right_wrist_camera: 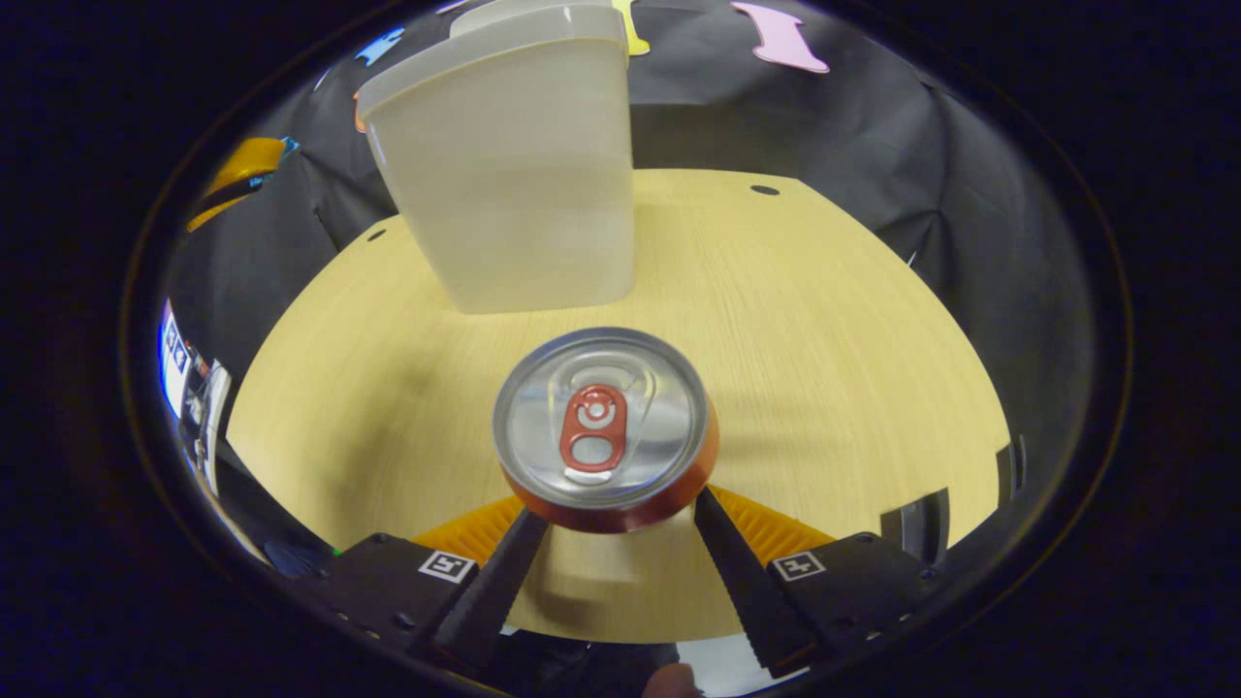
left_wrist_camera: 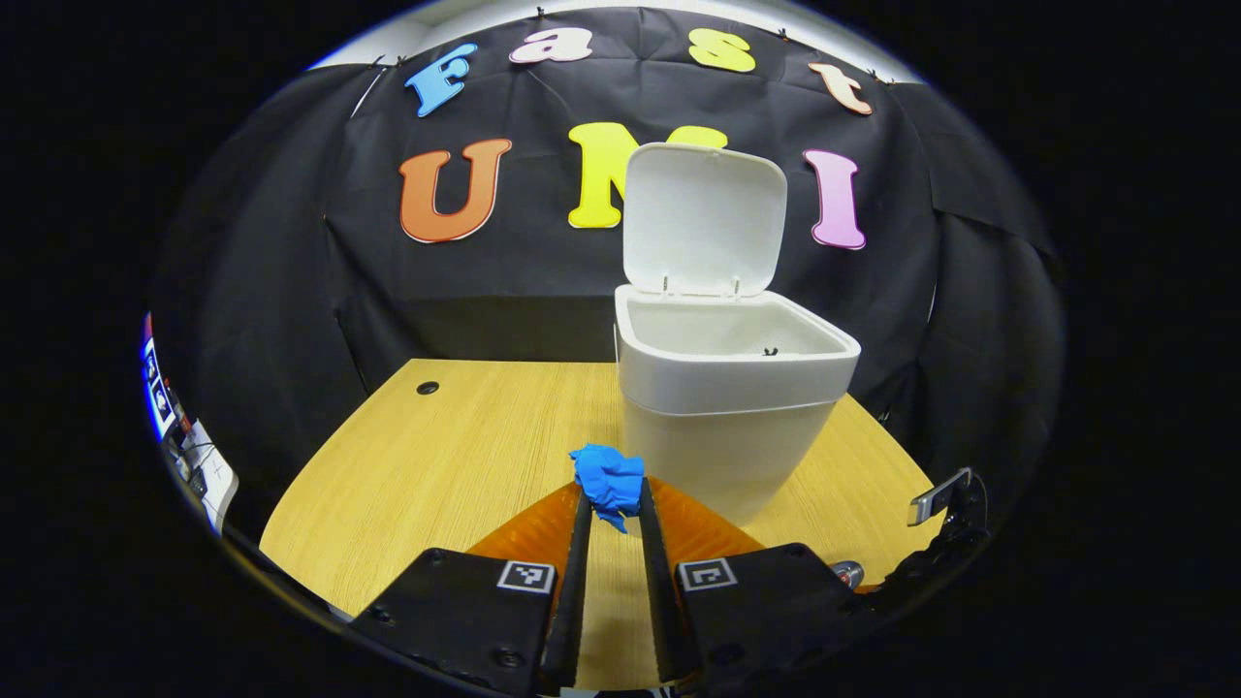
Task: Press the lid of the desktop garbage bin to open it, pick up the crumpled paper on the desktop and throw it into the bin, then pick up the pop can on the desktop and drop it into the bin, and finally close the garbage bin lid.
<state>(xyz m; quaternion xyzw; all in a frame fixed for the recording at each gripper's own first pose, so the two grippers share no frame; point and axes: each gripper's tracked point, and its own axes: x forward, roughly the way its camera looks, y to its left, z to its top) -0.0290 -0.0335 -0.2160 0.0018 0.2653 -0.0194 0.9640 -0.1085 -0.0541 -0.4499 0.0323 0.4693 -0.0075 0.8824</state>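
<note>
Left hand-held gripper (left_wrist_camera: 615, 504) pinches crumpled blue paper (left_wrist_camera: 608, 478) between narrow fingers above the wood-grain worktop (left_wrist_camera: 456, 446). Right hand-held gripper (right_wrist_camera: 620, 519) grips the round metal pop can (right_wrist_camera: 603, 427). Beyond, near the worktop's rear edge, the smooth white plastic bin (left_wrist_camera: 729, 407) stands, lid (left_wrist_camera: 703, 218) upright.

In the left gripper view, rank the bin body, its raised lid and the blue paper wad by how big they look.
1. Bin body, largest.
2. Lid, upright and open, smaller.
3. Blue paper wad, smallest, though nearest, pinched between the left gripper fingers.
</note>
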